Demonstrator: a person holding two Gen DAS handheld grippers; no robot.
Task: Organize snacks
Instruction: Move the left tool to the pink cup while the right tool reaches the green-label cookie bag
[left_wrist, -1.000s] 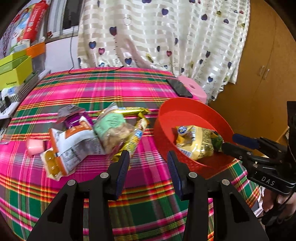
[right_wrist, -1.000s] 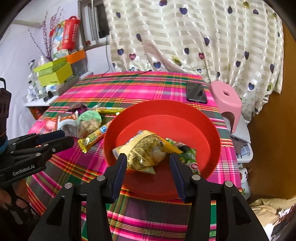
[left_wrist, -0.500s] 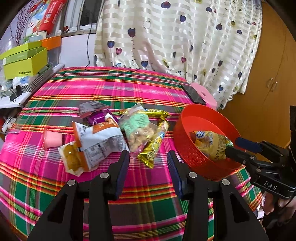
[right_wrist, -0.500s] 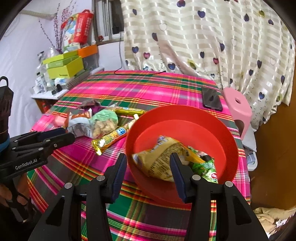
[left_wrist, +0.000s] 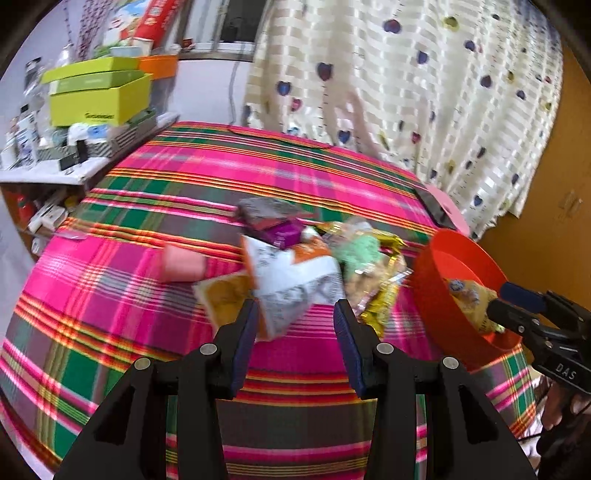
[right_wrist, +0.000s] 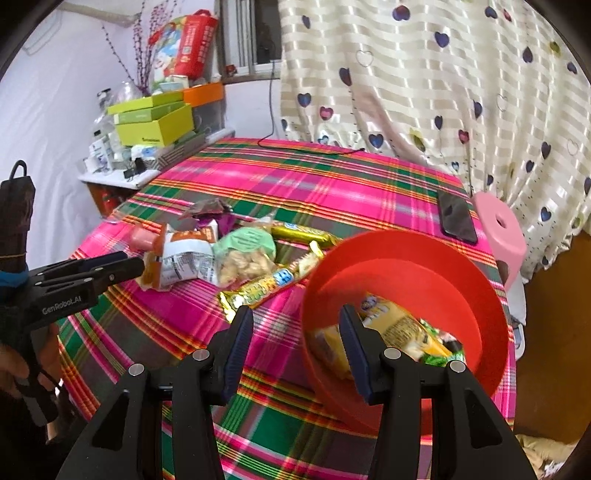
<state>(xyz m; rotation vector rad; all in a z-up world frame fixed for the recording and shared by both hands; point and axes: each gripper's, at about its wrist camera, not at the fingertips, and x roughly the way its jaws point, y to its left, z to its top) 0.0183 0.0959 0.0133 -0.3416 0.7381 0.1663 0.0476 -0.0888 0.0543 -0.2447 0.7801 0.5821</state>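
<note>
A red bowl (right_wrist: 406, 258) stands on the plaid tablecloth at the right and holds a yellow packet (right_wrist: 391, 321) and a green one (right_wrist: 439, 356). My right gripper (right_wrist: 295, 317) hovers open over the bowl's left rim, one finger on each side, gripping nothing. Left of the bowl lies a loose pile of snacks: a white-and-orange packet (left_wrist: 295, 280), a green-topped bag of nuts (left_wrist: 360, 251), a gold bar (left_wrist: 380, 306), a purple packet (left_wrist: 282, 234) and a pink cup (left_wrist: 183, 264). My left gripper (left_wrist: 295, 314) is open and empty just short of the white-and-orange packet.
A dark phone (right_wrist: 456, 216) lies near the table's far right edge, beside a pink stool (right_wrist: 498, 229). Green boxes (left_wrist: 99, 96) and clutter fill a shelf at the left. A heart-patterned curtain hangs behind, with a wooden cabinet at the right.
Both grippers have swung left across the table. The snack pile now sits in front of the left gripper, and the bowl has slid to the right in both views. Both stay open.
</note>
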